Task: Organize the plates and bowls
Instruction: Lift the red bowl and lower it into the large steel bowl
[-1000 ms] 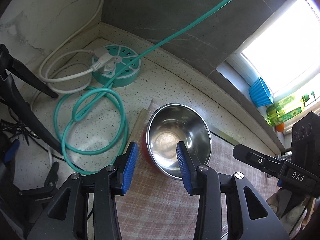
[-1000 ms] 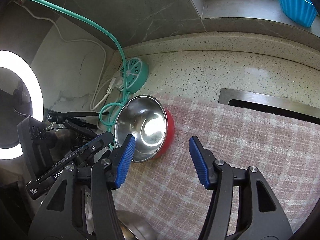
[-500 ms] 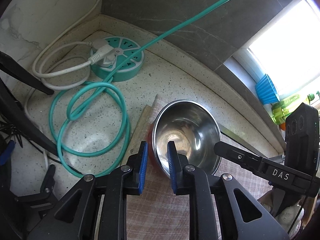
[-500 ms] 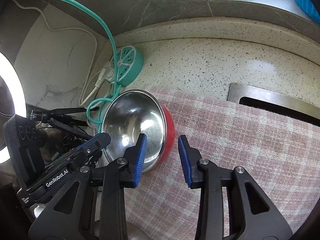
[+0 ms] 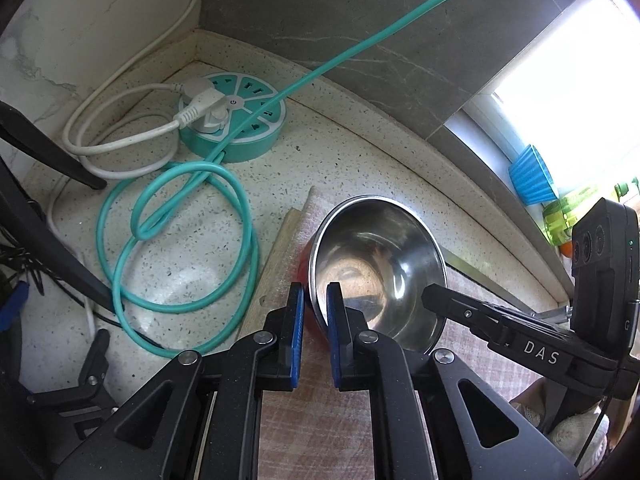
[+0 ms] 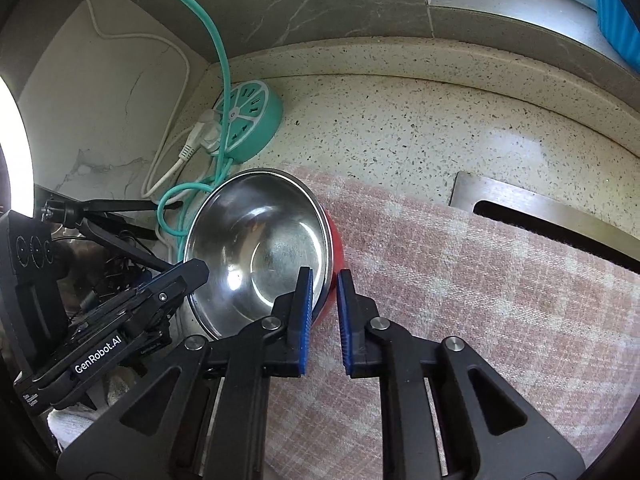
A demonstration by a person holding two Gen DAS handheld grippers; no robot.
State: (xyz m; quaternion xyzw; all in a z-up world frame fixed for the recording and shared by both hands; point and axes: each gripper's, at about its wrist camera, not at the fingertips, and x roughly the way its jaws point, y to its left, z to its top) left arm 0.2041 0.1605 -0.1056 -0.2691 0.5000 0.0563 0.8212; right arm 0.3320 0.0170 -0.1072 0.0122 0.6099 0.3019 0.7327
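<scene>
Left wrist view: left gripper [image 5: 313, 300] clamped on near rim of steel bowl [image 5: 380, 264] | bowl with red outside sits tilted on pink checked cloth [image 5: 332, 432] | right gripper [image 6: 323, 288] pinches opposite rim of bowl [image 6: 256, 252] | teal power hub [image 5: 234, 122] and coiled teal cable [image 5: 176, 236] on speckled counter [image 5: 360, 160]

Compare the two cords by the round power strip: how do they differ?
The teal cord is thicker than the white cord and lies in overlapping loops on the counter, with a run angling up across the grey wall; the white cord makes one flatter loop and climbs the marble wall. The white cord ends in a visible plug on the strip's top; the teal cord meets the power strip at its side. Both lie left of the bowl.
</scene>
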